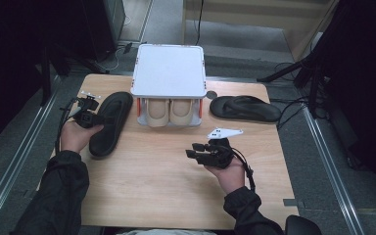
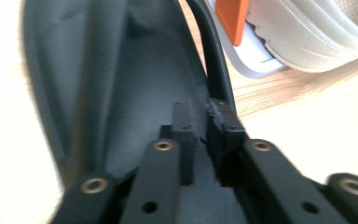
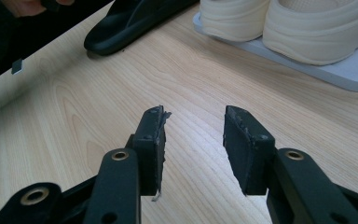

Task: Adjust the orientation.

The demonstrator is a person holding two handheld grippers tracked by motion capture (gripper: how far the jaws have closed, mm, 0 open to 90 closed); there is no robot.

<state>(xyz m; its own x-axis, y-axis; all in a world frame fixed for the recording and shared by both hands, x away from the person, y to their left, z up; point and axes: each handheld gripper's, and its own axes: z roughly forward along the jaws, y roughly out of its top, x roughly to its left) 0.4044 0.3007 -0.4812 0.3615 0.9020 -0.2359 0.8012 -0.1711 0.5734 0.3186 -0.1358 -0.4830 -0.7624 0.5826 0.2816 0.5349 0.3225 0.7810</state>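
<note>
A black sandal (image 1: 110, 122) lies sole-up on the left of the wooden table (image 1: 166, 181). My left gripper (image 1: 95, 119) sits at its left edge. In the left gripper view the jaws (image 2: 205, 109) stand a narrow gap apart over the sandal (image 2: 121, 70), and its rim runs up to the right pad. A second black sandal (image 1: 245, 108) lies at the back right. My right gripper (image 1: 192, 151) hovers low over the table's middle, pointing left, open with bare wood between its jaws (image 3: 193, 126). The right gripper view also has the left sandal (image 3: 130, 18) farther off.
A white two-level shoe rack (image 1: 169, 68) stands at the back centre, with a pair of cream shoes (image 1: 169, 111) on its lower shelf (image 3: 354, 74). An orange post (image 2: 233, 14) of the rack is close to the left sandal. Dark stands flank the table.
</note>
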